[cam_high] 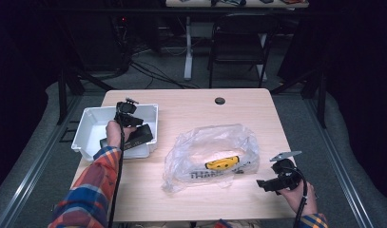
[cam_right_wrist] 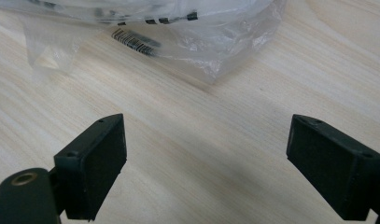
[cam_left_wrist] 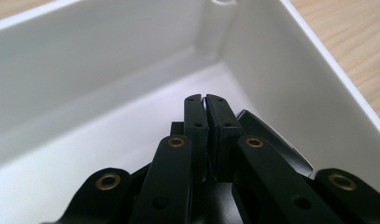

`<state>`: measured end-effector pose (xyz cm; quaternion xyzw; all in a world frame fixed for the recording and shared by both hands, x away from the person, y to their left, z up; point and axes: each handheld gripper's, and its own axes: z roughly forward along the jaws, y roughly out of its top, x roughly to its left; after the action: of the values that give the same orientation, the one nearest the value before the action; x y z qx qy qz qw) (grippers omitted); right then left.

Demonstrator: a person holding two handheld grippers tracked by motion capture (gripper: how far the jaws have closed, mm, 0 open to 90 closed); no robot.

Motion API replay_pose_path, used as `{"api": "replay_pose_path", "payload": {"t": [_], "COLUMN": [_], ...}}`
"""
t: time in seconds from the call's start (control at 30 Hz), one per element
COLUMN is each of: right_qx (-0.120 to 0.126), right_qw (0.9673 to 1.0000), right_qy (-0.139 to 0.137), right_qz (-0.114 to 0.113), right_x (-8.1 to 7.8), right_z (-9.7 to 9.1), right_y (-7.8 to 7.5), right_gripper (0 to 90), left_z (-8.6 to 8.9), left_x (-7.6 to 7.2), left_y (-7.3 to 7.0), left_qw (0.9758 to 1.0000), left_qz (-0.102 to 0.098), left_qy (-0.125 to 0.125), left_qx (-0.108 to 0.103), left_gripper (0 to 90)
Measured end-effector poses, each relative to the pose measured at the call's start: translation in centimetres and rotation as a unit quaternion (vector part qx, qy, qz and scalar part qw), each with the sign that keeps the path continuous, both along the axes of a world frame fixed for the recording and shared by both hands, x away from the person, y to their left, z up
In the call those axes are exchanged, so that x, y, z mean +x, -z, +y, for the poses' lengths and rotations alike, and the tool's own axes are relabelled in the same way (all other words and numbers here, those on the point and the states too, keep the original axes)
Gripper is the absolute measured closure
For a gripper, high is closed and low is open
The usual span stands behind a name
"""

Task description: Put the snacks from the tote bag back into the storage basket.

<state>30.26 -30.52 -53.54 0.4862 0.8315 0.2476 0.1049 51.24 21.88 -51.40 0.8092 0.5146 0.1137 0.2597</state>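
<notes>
Our left tongs (cam_left_wrist: pixel 206 100) are closed on the edge of a black item (cam_high: pixel 134 136) inside the white bin (cam_high: pixel 86 124), a thin pinch that may slip, while our right tongs (cam_right_wrist: pixel 206 158) hover open over the counter (cam_right_wrist: pixel 187 116).

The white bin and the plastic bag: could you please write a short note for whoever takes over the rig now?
Left gripper: jaws shut, nothing visibly between them, down inside the white bin, above a black object lying there.
Right gripper: jaws open, empty, over bare table near the clear plastic bag.
Done: black object is in the bin.
Left: probably the yellow item inside the bag.
</notes>
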Motion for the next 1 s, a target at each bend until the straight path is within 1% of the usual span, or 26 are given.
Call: {"api": "replay_pose_path", "payload": {"t": [0.07,0.13,0.2,0.27,0.37,0.4,0.53,0.87,1.0], "right_qx": [-0.005,-0.001,-0.001,0.000,0.000,-0.004,0.000,-0.001,0.000], "right_qw": [1.0000,1.0000,1.0000,1.0000,1.0000,1.0000,1.0000,1.0000,1.0000], "right_qy": [-0.003,-0.004,-0.002,-0.002,-0.003,-0.002,-0.001,-0.002,-0.002], "right_qz": [0.003,0.003,0.002,0.002,0.003,0.002,0.002,0.003,0.003], "right_x": [0.03,0.03,0.02,0.02,0.02,0.02,0.03,0.04,0.03], "right_z": [-0.06,-0.02,0.03,0.03,0.03,0.03,0.08,0.10,0.10], "right_y": [-0.03,-0.04,-0.04,-0.03,-0.03,-0.04,0.01,-0.03,-0.03], "right_gripper": [11.4,11.4,11.5,11.5,11.5,11.5,11.5,11.5,11.6], "left_z": [-0.06,-0.15,-0.26,-0.46,-0.62,-0.61,-0.49,-0.55,-0.57], "left_x": [-0.01,-0.07,-0.15,-0.32,-0.50,-0.53,-0.60,-0.85,-0.84], "left_y": [0.09,0.09,0.12,0.12,0.25,0.27,0.33,0.05,0.05], "left_qw": [1.0000,0.9999,0.9997,0.9996,0.9994,0.9993,0.9992,0.9984,0.9984], "left_qz": [0.005,0.011,0.018,0.017,0.021,0.024,0.025,0.032,0.032], "left_qy": [0.004,0.008,0.016,0.022,0.029,0.030,0.031,0.047,0.047], "left_qx": [-0.003,-0.001,-0.005,0.002,0.004,0.004,0.001,0.007,0.009], "left_gripper": [87.4,87.4,87.4,87.5,87.5,87.5,87.5,87.8,87.3]}}
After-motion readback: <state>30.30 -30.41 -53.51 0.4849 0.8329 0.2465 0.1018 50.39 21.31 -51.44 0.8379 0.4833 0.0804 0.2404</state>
